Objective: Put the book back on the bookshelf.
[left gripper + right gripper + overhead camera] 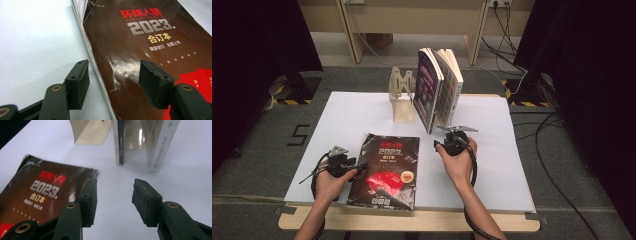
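A thick, glossy dark-brown magazine [384, 170] lies flat on the white desk [507, 165], its long axis running from the near edge toward the far side, title end pointing away. Its creased cover reads "GLOBAL PEOPLE 2023" under red Chinese characters, with a red block lower down. The left gripper [113, 82] stands open astride the magazine's left page edge, one pad on the desk side, one above the cover. The right gripper [115, 201] is open over bare desk beside the magazine. Two books [439, 87] stand upright against a beige bookend [402, 100].
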Action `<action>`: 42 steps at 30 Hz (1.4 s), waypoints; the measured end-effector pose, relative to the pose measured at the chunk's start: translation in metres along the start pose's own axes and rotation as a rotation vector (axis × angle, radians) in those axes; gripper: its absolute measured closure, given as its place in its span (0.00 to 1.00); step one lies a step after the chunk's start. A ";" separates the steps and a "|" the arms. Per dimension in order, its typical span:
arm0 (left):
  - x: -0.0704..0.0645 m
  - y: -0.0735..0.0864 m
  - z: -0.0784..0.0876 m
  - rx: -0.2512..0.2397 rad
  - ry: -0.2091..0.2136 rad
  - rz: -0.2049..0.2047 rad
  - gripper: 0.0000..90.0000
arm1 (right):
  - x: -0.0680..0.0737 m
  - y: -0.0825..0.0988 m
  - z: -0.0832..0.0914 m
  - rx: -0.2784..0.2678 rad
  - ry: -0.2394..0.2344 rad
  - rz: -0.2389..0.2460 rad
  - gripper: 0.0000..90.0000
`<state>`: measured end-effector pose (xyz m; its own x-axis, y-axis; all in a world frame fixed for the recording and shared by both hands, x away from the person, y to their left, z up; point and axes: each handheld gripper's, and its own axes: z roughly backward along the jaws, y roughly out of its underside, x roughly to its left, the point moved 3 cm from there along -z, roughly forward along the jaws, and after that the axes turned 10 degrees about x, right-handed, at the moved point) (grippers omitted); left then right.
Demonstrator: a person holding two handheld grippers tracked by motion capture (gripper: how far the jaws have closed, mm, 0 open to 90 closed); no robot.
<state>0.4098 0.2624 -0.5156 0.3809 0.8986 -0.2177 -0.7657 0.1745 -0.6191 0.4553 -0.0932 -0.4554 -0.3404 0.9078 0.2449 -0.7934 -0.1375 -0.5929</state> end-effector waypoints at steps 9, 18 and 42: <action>-0.004 -0.004 -0.005 0.014 -0.051 -0.047 0.53 | 0.000 0.010 -0.009 0.025 -0.019 -0.017 0.61; -0.008 -0.004 -0.007 -0.007 -0.049 -0.083 0.60 | -0.002 0.012 -0.012 0.044 -0.025 -0.016 0.61; -0.087 0.001 -0.023 0.043 0.073 -0.261 0.60 | -0.039 0.010 -0.025 0.106 -0.037 -0.116 0.61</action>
<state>0.3875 0.1750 -0.5145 0.6033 0.7899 -0.1102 -0.6576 0.4145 -0.6291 0.4733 -0.1197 -0.4902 -0.2600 0.9050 0.3368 -0.8768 -0.0751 -0.4749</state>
